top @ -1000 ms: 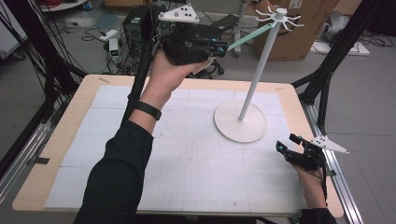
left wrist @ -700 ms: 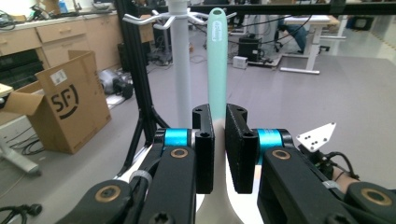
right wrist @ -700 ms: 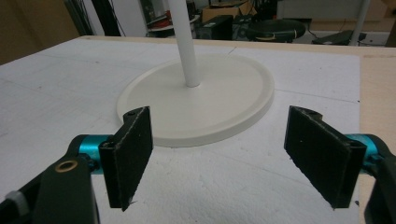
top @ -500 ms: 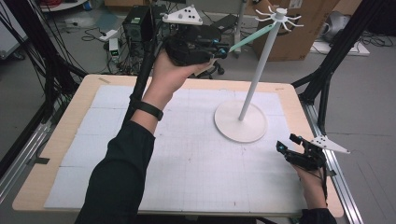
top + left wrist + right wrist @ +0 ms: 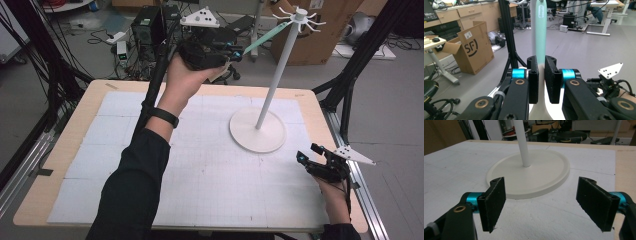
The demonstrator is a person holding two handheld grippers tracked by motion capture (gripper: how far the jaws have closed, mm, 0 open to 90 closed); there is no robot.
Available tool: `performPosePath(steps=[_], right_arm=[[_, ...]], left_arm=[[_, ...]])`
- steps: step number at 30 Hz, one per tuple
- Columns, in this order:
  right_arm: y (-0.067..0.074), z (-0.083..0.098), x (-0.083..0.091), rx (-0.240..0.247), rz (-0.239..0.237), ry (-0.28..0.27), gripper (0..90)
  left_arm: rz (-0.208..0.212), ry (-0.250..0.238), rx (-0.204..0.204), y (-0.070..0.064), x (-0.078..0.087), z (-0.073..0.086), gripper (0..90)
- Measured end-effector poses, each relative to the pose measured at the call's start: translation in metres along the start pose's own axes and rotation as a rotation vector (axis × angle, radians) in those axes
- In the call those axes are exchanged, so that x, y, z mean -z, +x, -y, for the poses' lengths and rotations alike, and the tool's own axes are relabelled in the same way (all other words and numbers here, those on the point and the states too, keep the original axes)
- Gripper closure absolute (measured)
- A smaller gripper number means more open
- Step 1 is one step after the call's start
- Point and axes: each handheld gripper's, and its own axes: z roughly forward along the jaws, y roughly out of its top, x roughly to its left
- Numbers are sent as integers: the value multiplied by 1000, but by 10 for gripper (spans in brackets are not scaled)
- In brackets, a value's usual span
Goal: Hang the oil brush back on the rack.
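**Left jaws clamped on a mint-green stick, up by the top of the stand**

High view: the left gripper [image 5: 235,50] is raised over the far edge of the bench [image 5: 60,150], around 12 o'clock. Its jaws are closed on a mint-green stick [image 5: 262,39] that slants up toward 2 o'clock, with the tip right by the pronged top [image 5: 299,15] of the white stand [image 5: 272,75]. Can't tell whether the tip touches a prong. The stand's round base [image 5: 257,135] sits right of the bench's middle. The right gripper [image 5: 312,157] is low at about 4 o'clock near the bench's right edge, jaws spread with nothing between them, well apart from the base.

Left gripper view: the two black pads [image 5: 534,80] are nearly together, pinching the stick [image 5: 540,30], which runs straight up to 12 o'clock. A cardboard box [image 5: 472,50] sits on the floor at 9 o'clock.

Right gripper view: the right gripper [image 5: 541,206] has its jaws wide apart and empty, low over the white mat [image 5: 454,170]. The stand's base [image 5: 544,175] lies just ahead at 12 o'clock, its pole [image 5: 522,142] rising from it.
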Motion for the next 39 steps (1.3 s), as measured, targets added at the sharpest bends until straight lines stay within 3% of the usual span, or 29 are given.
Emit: performPosePath(steps=[4, 7, 9, 11, 14, 21, 23, 29, 33, 39], right_arm=[[0, 0, 0, 0, 0, 0, 230], [1, 0, 1, 3, -1, -1, 230], [0, 0, 1, 7, -1, -1, 230], [0, 0, 2, 10, 0, -1, 230], [0, 0, 1, 9, -1, 1, 230], [0, 1, -1, 27, -3, 18, 229], [0, 1, -2, 29, -1, 30, 228], [0, 3, -2, 33, -2, 41, 224], [1, 3, -2, 38, -1, 52, 219], [4, 6, -2, 54, 1, 75, 218]], left_arm=[[-29, 20, -6, 0, -2, 3, 784], [-50, 3, 14, 2, 2, 12, 649], [-60, 22, 20, 5, 6, 23, 563], [-66, 26, 16, 9, 14, 38, 503], [-71, 8, 61, 16, 29, 63, 392], [-102, 0, 95, 29, 76, 125, 298], [-113, 16, 89, 30, 89, 144, 269], [-144, 22, 120, 31, 121, 201, 235], [-174, 57, 112, 29, 141, 235, 210], [-205, 75, 161, 30, 167, 270, 191]])
